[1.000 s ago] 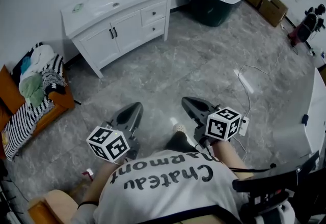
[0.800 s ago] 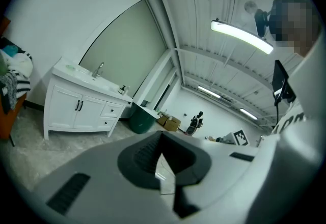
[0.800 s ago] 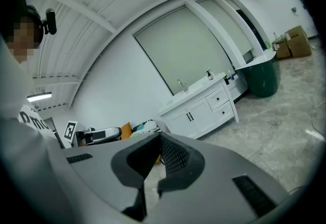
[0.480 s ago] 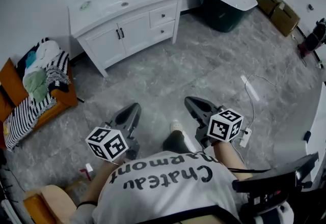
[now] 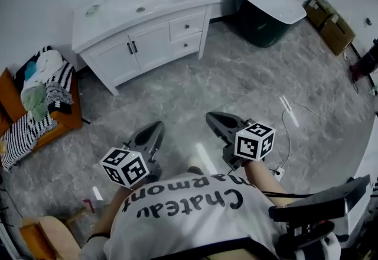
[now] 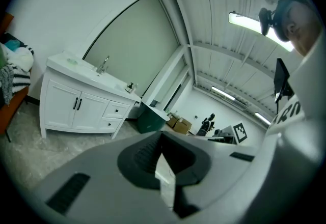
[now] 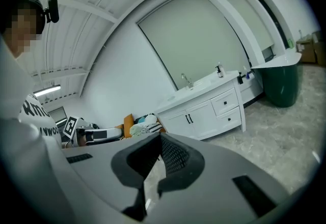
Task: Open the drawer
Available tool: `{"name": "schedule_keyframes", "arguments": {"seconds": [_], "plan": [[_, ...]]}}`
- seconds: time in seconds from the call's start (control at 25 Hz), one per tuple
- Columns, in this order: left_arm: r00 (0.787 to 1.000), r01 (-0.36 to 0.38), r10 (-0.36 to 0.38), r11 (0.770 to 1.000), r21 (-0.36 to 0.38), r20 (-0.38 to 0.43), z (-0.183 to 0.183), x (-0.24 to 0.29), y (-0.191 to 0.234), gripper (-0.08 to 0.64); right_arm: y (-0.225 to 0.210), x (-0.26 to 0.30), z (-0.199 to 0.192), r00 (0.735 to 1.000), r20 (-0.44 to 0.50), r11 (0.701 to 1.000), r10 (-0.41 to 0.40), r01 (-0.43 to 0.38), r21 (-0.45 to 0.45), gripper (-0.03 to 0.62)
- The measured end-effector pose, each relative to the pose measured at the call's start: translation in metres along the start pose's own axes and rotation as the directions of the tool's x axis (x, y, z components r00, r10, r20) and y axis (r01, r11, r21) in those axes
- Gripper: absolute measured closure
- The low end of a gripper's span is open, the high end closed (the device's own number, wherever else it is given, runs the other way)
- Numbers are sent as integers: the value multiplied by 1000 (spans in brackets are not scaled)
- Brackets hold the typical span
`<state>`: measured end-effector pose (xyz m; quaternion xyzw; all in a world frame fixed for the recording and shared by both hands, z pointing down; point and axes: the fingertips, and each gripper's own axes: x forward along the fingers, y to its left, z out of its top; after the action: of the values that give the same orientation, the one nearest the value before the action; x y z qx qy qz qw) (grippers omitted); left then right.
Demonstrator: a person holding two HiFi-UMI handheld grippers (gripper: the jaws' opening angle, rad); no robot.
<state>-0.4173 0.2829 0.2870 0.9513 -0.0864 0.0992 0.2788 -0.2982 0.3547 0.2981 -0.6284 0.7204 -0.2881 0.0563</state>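
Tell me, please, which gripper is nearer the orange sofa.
Left. In the head view the left gripper is right of the orange sofa; the right gripper is farther right.

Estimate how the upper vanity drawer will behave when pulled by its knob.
The upper drawer has a rigid white front, so it should probably slide straight out rather than flex. Its dark knob looks small, so a grip could slip. The vanity looks bulky and stands on legs; it likely won't shift.
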Motion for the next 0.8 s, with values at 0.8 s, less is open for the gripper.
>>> {"name": "schedule_keyframes", "arguments": {"seconds": [0.8], "plan": [[996,-81,81,997,0,32,34,103,21,551,-105,26,51,999,-24,999,48,-48,9,581]]}}
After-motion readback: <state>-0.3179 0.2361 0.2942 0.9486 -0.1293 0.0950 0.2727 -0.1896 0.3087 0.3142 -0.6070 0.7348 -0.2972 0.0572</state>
